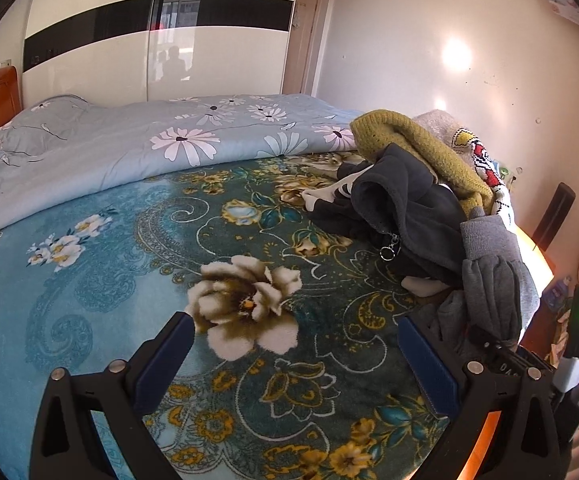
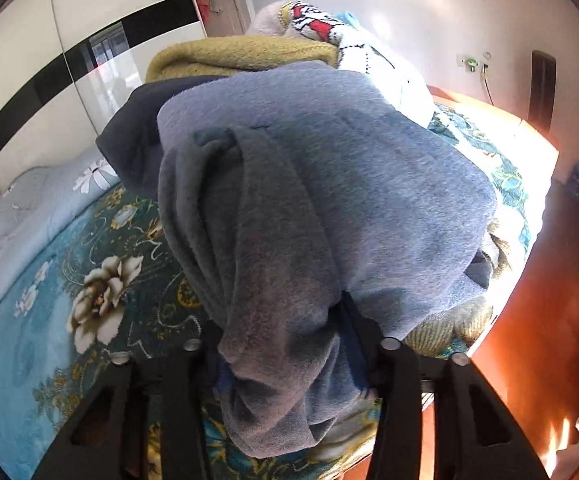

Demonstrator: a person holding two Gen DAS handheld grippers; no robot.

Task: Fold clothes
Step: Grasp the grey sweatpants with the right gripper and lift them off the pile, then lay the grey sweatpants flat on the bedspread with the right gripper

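Left wrist view gives us the wide picture: the left tongs (image 1: 293,344) hang released, blue pads spread wide, nothing between them but the plush teal blanket (image 1: 101,240) with its big cream flower (image 1: 245,304). Far right on the bed sits the heap of clothes (image 1: 429,184): a nubbly mustard knit (image 1: 417,148) on top, a dark fleece piece with a metal ring pull (image 1: 388,254) below it, and a grey sweatshirt (image 1: 493,276) drooping off the near end, ribbed cuff showing. Behind the blanket lies a smooth pale-blue quilt (image 1: 129,148) printed with daisies, and beyond that a glossy white wardrobe (image 1: 149,40) with a black band.

Over to the right wrist view, and here is what the other camera misses: the right tongs (image 2: 285,364) are clenched on that grey sweatshirt (image 2: 329,200), soft brushed fabric bunched between the black fingers and spilling over them in thick folds. The pads themselves are buried under cloth. The mustard knit (image 2: 249,56) peeks above, a white and red patterned knit (image 2: 317,24) behind it, the orange wooden bed edge (image 2: 529,320) glowing in sunlight on the right. The sweatshirt sits at the near right of the bed, on the pile's edge.
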